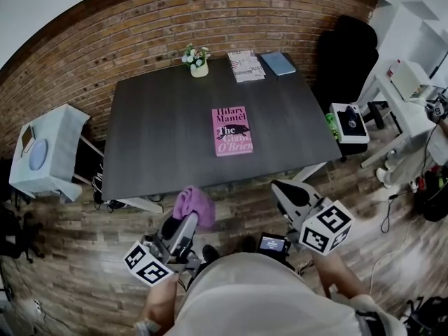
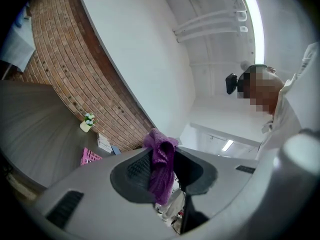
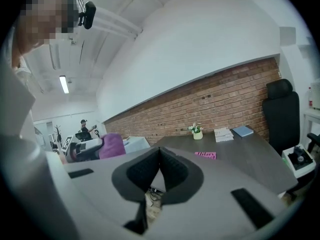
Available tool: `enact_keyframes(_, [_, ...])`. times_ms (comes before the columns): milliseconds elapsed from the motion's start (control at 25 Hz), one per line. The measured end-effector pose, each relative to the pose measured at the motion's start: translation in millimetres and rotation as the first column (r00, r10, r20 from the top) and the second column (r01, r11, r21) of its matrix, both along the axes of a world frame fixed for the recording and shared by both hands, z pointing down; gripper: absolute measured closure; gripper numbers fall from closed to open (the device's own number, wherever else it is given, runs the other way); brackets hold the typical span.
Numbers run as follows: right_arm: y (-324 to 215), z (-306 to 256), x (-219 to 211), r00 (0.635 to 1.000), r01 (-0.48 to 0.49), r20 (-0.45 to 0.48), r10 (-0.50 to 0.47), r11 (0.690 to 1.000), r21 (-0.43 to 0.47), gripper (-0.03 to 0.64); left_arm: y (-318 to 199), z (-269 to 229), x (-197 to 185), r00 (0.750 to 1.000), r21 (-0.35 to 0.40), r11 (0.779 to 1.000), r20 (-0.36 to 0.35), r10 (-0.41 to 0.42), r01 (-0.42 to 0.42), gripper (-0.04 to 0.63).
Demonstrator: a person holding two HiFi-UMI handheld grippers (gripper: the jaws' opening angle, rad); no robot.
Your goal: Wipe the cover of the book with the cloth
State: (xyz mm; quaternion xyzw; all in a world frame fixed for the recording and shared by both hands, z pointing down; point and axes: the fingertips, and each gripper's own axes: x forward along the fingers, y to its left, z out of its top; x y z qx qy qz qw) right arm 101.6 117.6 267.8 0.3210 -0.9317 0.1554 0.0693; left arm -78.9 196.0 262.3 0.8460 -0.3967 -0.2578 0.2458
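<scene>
A pink book (image 1: 232, 130) lies flat in the middle of the dark table (image 1: 154, 131); it shows small in the left gripper view as the pink book (image 2: 90, 157) and in the right gripper view as the pink book (image 3: 206, 155). My left gripper (image 1: 198, 214) is shut on a purple cloth (image 1: 194, 205), which bunches up between the jaws as the purple cloth (image 2: 161, 164). It hovers just off the table's near edge. My right gripper (image 1: 280, 187) is shut with nothing in it, its pads meeting, also off the near edge. The cloth (image 3: 111, 145) shows at left in the right gripper view.
At the table's far edge stand a small flower pot (image 1: 198, 61), a white booklet (image 1: 246, 66) and a blue book (image 1: 278, 63). A black office chair (image 1: 346, 54) is at the right, a white side table (image 1: 49, 152) at the left. A person (image 3: 85, 129) stands far off.
</scene>
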Motion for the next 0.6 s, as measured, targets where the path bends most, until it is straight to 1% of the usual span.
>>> enact_keyframes(160, [6.0,-7.9,-7.0,1.000,-0.021,-0.004,0.021,0.999,0.026,0.604,9.2,-3.1,-7.8,1.000,0.015,1.000,-0.010,0.013,-0.013,0.482])
enact_keyframes(600, [12.9,-7.6,-3.3,0.996,-0.093,0.001,0.093,0.995,0.025,0.604,14.4,-4.9,-15.3,0.999,0.033,0.998,-0.022,0.046,-0.045,0.482])
